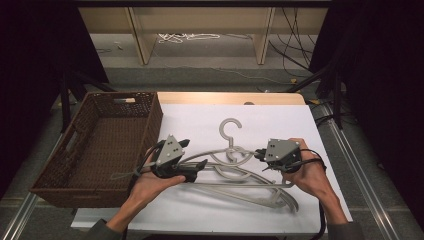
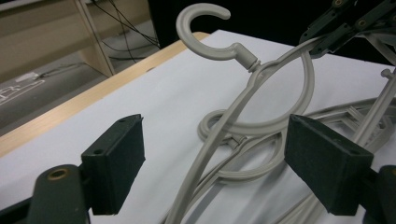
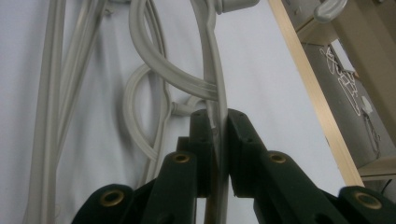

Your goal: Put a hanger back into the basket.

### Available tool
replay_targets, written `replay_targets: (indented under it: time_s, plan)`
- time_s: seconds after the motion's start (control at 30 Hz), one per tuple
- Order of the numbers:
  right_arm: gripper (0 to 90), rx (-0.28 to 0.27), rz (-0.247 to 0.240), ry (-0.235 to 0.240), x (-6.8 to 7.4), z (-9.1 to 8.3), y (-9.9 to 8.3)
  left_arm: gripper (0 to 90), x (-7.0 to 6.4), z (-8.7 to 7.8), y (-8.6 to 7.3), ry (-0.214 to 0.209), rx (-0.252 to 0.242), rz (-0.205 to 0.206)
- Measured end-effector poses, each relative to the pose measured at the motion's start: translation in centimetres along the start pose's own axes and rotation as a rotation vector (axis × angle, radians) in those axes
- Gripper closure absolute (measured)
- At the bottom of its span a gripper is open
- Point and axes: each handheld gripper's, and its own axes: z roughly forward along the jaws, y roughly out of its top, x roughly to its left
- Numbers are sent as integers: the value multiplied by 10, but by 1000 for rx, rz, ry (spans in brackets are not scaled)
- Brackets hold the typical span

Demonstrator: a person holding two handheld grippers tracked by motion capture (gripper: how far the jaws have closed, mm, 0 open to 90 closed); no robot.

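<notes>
Gripping a grey hanger, right hand-held gripper; left hand-held gripper spread apart.

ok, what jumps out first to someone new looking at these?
A tangle of pale grey plastic coat hangers on the white table sheet, one lifted with its hook up. The right gripper is clamped on that hanger's arm, while the left gripper stands open around it. A dark brown woven wicker basket sits empty at the table's left.
</notes>
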Motion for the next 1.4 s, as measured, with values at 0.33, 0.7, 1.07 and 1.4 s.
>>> replay_targets:
  time_s: [0.33, 0.7, 1.07, 1.4]
  plan:
    - [819, -5, -12, 1, 5, 1, 6, 282, -2, 26, 4, -88, 58, 9]
    - [820, -9, -34, 15, 7, 0, 10, 469, -10, 47, 13, -154, 145, 43]
    - [819, -15, -43, 34, 10, 2, 14, 691, -16, 60, 14, -173, 197, 111]
    - [801, -43, -57, 23, 9, -2, 13, 784, -28, 47, 24, -167, 217, 315]
